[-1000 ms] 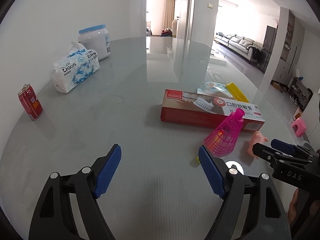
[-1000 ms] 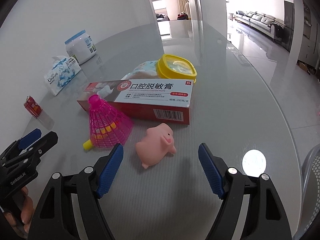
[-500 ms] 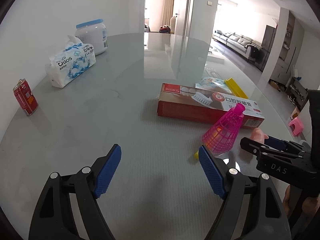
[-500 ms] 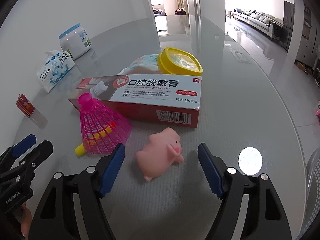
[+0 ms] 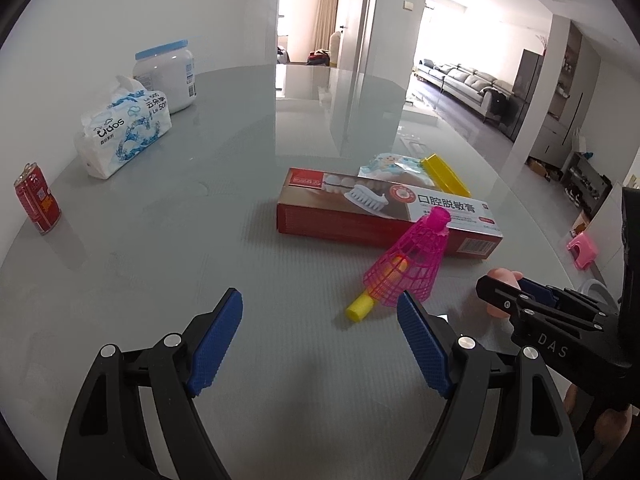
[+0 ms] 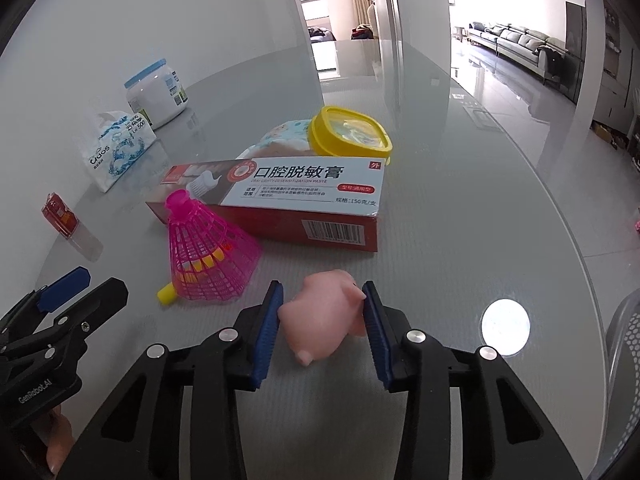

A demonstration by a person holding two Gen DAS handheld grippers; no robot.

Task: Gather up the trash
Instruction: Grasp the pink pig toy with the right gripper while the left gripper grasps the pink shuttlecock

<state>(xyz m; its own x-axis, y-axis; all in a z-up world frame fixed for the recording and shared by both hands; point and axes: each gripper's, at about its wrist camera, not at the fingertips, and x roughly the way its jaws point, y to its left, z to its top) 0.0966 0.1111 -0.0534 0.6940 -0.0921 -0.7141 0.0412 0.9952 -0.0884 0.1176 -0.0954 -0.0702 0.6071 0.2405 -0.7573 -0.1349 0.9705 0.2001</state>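
Since the pads already flank the toy, the step in hand reads as securing the pinch before any lift.

Right tool [image 6: 322,312]: its blue pads sit against both flanks of the pink pig toy [image 6: 322,318], pinching it; the toy looks soft, so a gentle squeeze should do.
Pig toy: on the counter [image 6: 460,216] near its close edge, just in front of the toothpaste box [image 6: 280,204] and beside the pink shuttlecock [image 6: 208,252]; whether it rests on the glass or is just clear of it I cannot tell.
Grip advice: the right pad meets the snout end and the left pad the body, so I judge the hold slightly off-centre; squeeze until the body dimples, then lift straight up so the toy does not pivot out.
Left tool [image 5: 320,338]: spread wide, holding nothing, low over bare glass nearer the close edge, with the shuttlecock's yellow tip just ahead of its right pad.
Clearance: the two tools are near each other; raising the right one upward rather than sideways avoids knocking the shuttlecock or the other tool.
Farther out: a yellow-lidded container [image 6: 350,138] and a wipes pack [image 6: 286,138] lie behind the box; a tissue pack [image 5: 122,136], white jar [image 5: 166,74] and red can [image 5: 36,204] stand along the far left edge.
Drop-off: no bin is clearly visible.
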